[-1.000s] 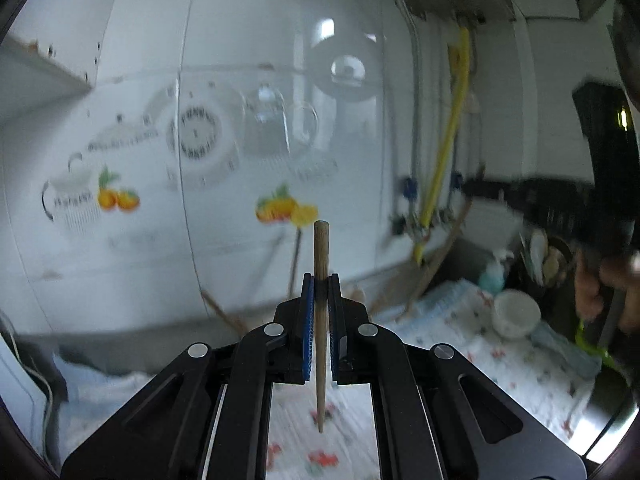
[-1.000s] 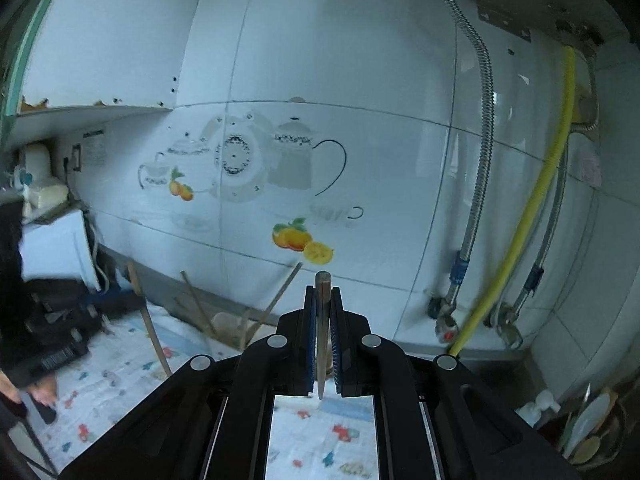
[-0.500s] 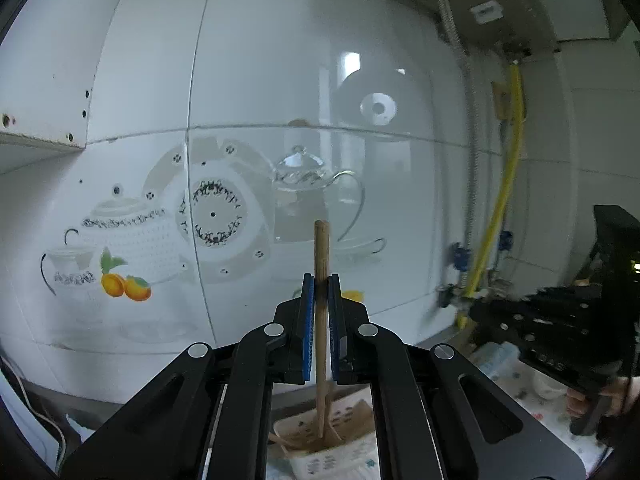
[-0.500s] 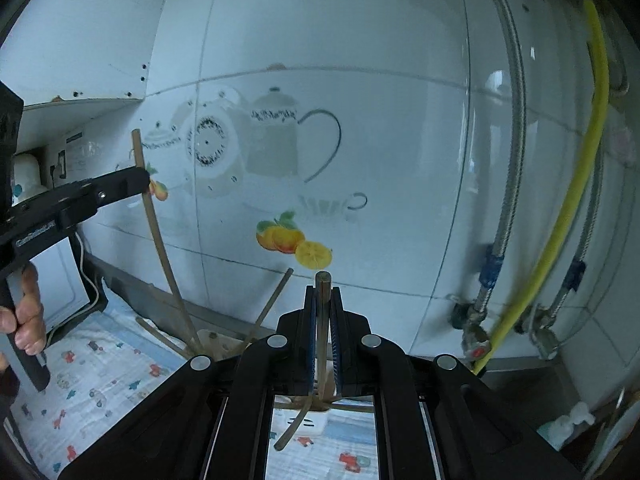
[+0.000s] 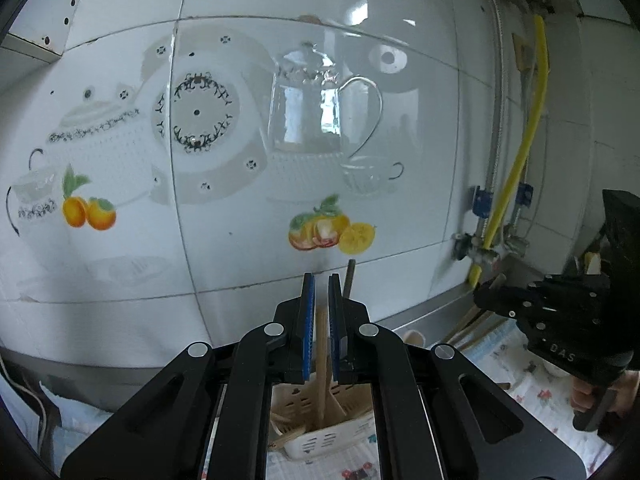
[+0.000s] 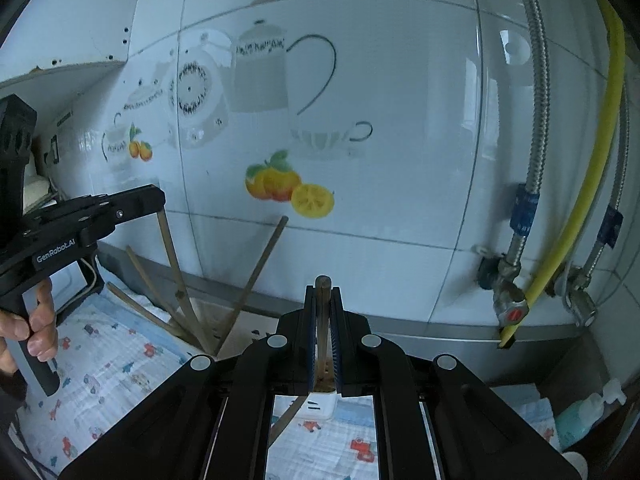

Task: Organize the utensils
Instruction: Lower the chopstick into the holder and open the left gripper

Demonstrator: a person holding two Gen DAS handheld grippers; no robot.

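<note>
From where I steer, the utensil basket (image 5: 320, 436) sits hard against the tiled wall (image 5: 240, 272), so nothing passes behind it. Wooden sticks (image 6: 176, 264) fan up and outward from the basket, blocking its left side and the space above its rim. My left gripper (image 6: 158, 200) hangs just over those sticks. Right of the basket, the yellow hose (image 6: 580, 216) and valves (image 6: 508, 300) crowd the wall; the patterned cloth (image 6: 100, 376) in front lies open.

The left claw (image 5: 319, 312) has let go of its light wooden chopstick (image 5: 321, 364), which now stands in the perforated white plastic utensil holder (image 5: 320, 438) below, the blue pads parted around it. Both claws have come closer to the tiled wall, and the holder has risen into the left wrist view.
</note>
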